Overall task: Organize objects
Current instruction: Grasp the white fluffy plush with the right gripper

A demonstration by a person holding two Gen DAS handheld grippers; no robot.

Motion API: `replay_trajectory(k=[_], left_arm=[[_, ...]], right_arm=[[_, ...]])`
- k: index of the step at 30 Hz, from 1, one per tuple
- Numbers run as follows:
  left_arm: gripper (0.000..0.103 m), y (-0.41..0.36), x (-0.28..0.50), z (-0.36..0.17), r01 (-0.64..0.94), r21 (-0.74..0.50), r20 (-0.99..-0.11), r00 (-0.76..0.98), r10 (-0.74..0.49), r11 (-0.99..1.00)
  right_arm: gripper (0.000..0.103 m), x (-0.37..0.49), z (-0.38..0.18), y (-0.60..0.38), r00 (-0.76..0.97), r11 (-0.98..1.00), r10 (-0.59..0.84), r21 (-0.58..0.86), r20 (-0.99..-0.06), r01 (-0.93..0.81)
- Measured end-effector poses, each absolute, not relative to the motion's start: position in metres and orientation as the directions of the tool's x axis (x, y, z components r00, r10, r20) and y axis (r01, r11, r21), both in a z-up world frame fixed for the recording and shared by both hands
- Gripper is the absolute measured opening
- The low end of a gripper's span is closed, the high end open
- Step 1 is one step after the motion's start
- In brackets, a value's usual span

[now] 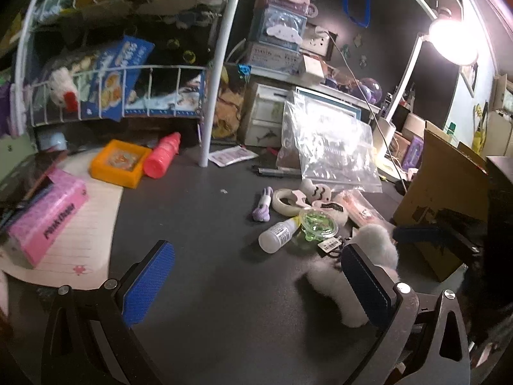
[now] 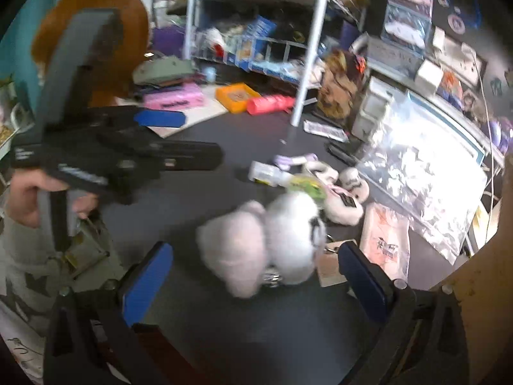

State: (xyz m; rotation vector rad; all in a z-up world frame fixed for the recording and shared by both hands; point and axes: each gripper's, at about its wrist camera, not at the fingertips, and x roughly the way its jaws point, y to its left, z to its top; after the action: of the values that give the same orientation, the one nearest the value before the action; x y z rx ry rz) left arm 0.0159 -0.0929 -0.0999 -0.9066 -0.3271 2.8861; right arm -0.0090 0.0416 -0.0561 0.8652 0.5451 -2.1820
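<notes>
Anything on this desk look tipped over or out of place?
Yes. The pink bottle lies on its side against the orange tray, and the small white bottle is also toppled, within a loose pile beside the fluffy white plush.

Left wrist view: desk (image 1: 198,224) with the small-item cluster at 3 o'clock: plush toy (image 1: 372,240) nearest, bottle (image 1: 279,234) lying just left of it, tape roll (image 1: 287,200) behind the bottle, zip bag (image 1: 330,147) propped behind all of that. Tray (image 1: 118,163) and tumbler (image 1: 162,155) lie side by side at 11 o'clock before the wire rack (image 1: 112,73); tissue pack (image 1: 48,218) sits on the notepad (image 1: 86,224) at 9 o'clock. Cardboard box (image 1: 445,189) stands at the 3 o'clock edge.
</notes>
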Motion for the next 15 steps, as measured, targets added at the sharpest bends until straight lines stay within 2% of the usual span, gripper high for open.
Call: replay_trajectory(k=[8,12,15], left_arm=[[0.103,-0.081,0.004,-0.109,-0.117,-0.275,-0.564,-0.784,0.259,-0.954],[0.103,-0.070,0.001,-0.113,-0.173,-0.303,-0.569,-0.756,0.324,-0.937],[0.103,-0.065,0.001,-0.114,-0.193,-0.329,-0.565,-0.744,0.357,-0.924]], right_arm=[[0.102,-0.028,-0.072,0.039,-0.477,-0.637,-0.476,-0.085,-0.738,0.767],[0.085,-0.034,-0.080,0.035,-0.446,-0.621,-0.478,-0.068,-0.757,0.781],[0.084,-0.034,-0.081,0.035,-0.437,-0.617,-0.483,-0.060,-0.759,0.785]])
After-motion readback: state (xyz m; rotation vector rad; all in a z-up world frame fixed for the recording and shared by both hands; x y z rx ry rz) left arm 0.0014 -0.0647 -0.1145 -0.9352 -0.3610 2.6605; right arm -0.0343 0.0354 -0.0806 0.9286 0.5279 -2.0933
